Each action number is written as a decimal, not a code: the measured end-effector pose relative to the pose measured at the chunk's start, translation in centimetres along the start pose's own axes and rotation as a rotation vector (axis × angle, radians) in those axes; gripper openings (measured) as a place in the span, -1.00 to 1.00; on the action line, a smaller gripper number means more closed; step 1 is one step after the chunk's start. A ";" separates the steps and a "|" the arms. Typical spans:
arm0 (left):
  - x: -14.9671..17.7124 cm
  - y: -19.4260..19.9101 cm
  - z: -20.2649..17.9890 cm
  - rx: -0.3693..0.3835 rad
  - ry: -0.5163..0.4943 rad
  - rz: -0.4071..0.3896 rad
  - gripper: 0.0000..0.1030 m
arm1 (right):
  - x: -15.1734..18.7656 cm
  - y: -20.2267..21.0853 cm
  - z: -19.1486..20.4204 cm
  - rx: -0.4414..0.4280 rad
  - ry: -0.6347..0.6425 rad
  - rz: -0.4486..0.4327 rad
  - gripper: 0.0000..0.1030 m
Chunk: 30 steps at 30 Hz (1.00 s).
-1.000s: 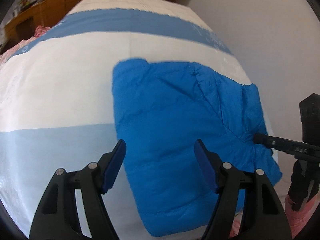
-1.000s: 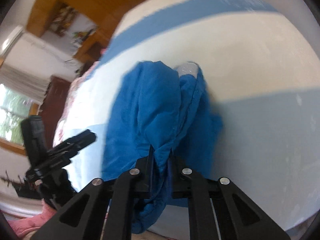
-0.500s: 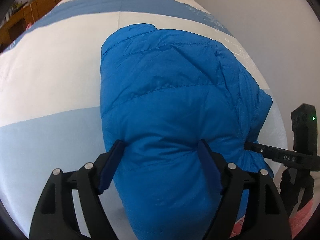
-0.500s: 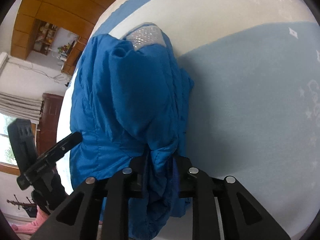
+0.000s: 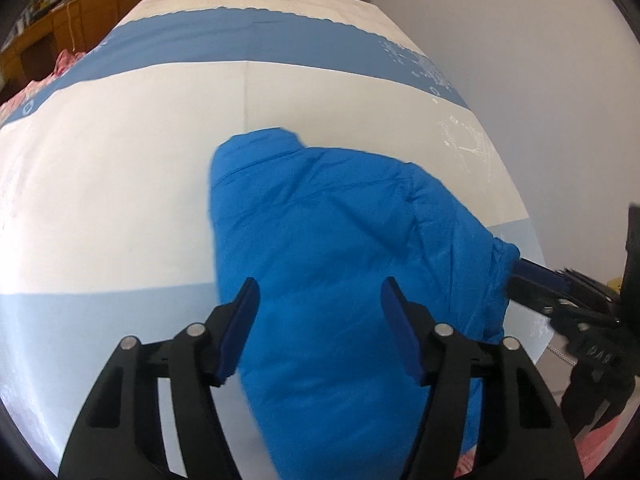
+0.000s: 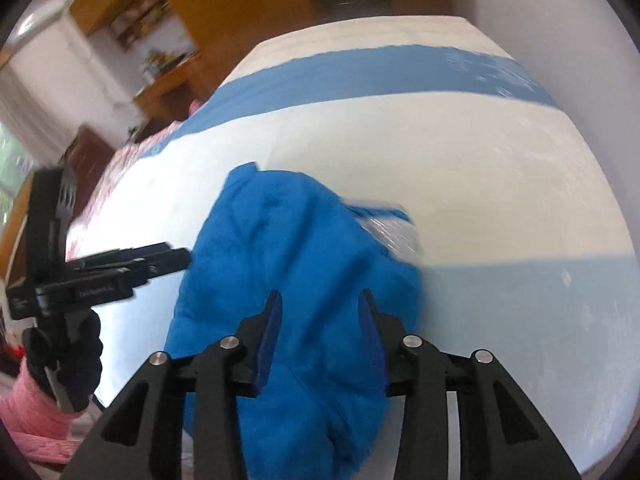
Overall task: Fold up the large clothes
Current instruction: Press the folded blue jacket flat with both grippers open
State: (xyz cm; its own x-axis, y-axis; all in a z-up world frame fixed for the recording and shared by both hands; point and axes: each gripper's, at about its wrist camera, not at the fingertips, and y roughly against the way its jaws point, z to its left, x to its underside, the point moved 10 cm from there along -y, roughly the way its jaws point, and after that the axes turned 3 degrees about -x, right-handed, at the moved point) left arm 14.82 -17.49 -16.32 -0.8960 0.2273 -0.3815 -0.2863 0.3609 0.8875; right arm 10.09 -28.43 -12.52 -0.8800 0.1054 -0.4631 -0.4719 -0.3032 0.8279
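A blue puffer jacket (image 5: 340, 264) lies folded in a thick bundle on the bed; it also shows in the right wrist view (image 6: 296, 280), with a silvery lining patch (image 6: 394, 236) at its right edge. My left gripper (image 5: 318, 320) is open, held above the bundle's near part. My right gripper (image 6: 318, 332) is open and empty above the bundle's near end; in the left wrist view its fingertips (image 5: 532, 280) sit at the jacket's right edge.
The bed (image 5: 120, 184) has a white, light blue and dark blue striped cover. A white wall (image 5: 540, 60) runs along its right side. Wooden cabinets (image 6: 180, 40) stand beyond the bed. Pink fabric (image 6: 36, 416) lies at the near left.
My right gripper has let go of the jacket and opened. Both grippers have pulled back from the bundle, which now rests on the bed. The left gripper stayed open.
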 end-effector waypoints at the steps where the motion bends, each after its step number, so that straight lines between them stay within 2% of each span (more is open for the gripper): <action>1: -0.1 -0.5 -0.5 0.017 0.000 0.011 0.04 | -0.4 -1.1 -0.3 0.015 0.000 0.013 -0.32; 4: -0.2 -3.0 -1.6 0.045 0.015 0.066 -0.02 | -0.4 -2.9 -2.5 0.041 -0.045 0.055 -0.42; 6: -0.2 -4.3 -1.5 0.053 0.022 0.093 -0.02 | 0.2 -4.3 -3.8 0.026 -0.090 0.085 -0.45; 8: -0.4 -5.6 -1.7 0.065 0.015 0.120 -0.02 | 0.8 -4.9 -5.0 0.029 -0.118 0.102 -0.61; 12: -0.7 -7.8 -1.7 0.079 0.016 0.162 -0.02 | 2.4 -6.7 -6.7 -0.004 -0.201 0.122 -0.67; 16: -1.0 -8.9 -1.5 0.084 0.029 0.176 -0.02 | 2.5 -7.0 -6.5 0.003 -0.201 0.126 -0.70; 19: -1.1 -7.8 -1.4 0.084 0.031 0.159 -0.02 | 2.1 -5.5 -6.2 -0.001 -0.188 0.104 -0.70; 22: -0.4 -4.5 -1.0 0.060 0.020 0.102 -0.02 | 1.9 -3.0 -4.9 0.023 -0.129 0.068 -0.58; 26: 1.8 0.0 -0.9 -0.005 -0.047 0.024 -0.02 | 3.0 0.3 -1.7 0.014 -0.047 0.040 -0.56; 30: 5.0 2.7 -1.7 -0.008 -0.079 -0.004 -0.02 | 5.3 2.4 1.2 -0.015 0.009 0.038 -0.56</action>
State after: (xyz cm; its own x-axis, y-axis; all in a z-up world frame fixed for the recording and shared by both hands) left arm 9.02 -16.93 -15.41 -0.8651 0.2967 -0.4044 -0.2932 0.3549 0.8877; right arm 4.20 -27.49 -12.63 -0.8969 0.0844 -0.4340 -0.4368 -0.3206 0.8405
